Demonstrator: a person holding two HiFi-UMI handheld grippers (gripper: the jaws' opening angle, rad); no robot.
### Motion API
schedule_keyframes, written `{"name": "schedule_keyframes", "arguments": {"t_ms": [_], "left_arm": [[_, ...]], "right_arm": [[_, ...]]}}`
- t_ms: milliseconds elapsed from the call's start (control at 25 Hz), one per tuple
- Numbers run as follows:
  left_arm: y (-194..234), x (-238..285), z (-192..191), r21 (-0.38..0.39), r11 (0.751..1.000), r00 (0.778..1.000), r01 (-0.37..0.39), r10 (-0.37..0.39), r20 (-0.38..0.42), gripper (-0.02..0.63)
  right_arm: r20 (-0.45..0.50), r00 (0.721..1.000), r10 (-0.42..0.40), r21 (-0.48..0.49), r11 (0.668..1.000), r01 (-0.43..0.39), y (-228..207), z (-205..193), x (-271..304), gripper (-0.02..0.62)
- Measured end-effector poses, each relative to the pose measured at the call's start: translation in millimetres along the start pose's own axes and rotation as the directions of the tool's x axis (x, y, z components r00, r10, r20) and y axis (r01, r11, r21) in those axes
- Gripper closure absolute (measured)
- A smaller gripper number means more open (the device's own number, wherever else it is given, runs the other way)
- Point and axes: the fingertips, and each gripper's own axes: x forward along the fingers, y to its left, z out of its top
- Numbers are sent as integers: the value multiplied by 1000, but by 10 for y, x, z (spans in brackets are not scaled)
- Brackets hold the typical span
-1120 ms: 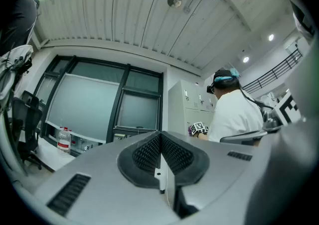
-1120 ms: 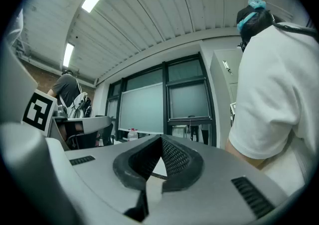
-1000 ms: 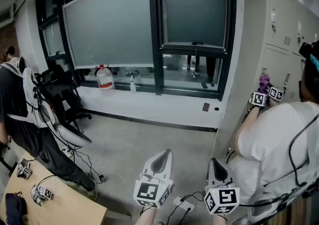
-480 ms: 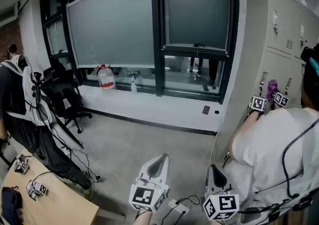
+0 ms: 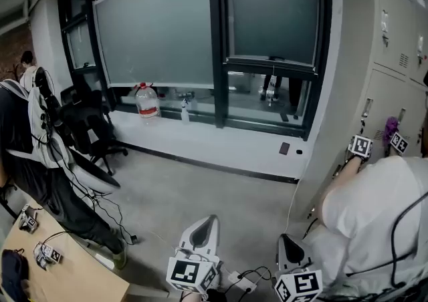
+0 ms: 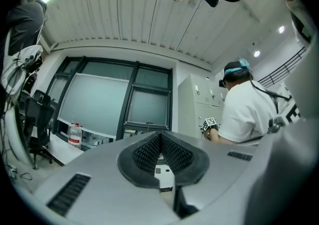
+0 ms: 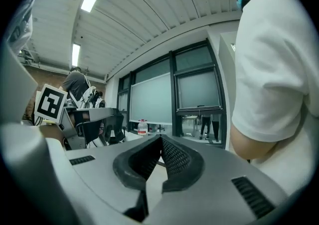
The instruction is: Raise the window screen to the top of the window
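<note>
Window screen well beyond left claw

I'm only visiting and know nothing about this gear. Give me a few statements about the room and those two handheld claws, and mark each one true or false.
1. A water bottle with a red cap stands on the window ledge. True.
2. The left gripper and the right gripper are both clamped on the window screen. False: both are shut on nothing, low over the floor and well away from the window.
3. Grey lockers stand to the right of the window. True.
4. The wooden table is bare. False: small gadgets lie on it.
5. Nobody else is in the room. False: a person in a white shirt stands by the lockers.
</note>
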Motion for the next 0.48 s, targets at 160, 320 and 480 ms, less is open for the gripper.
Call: {"name": "schedule_keyframes", "arguments": {"t_ms": [160,320,480], "left_arm": [[373,488,-155,19,1000,1000,-2,2,1,603],[884,1099,-99,24,1000,999,18,-19,31,603],[1306,1603,-90,43,995,996,86,-86,-1,603]], "right_arm": [[-24,1000,-2,43,999,3,-169,-23,566,589],[18,1000,-26,102,995,24,-354,148,1338,589],[39,998,-58,6,998,57,-374,303,1989,589]]}}
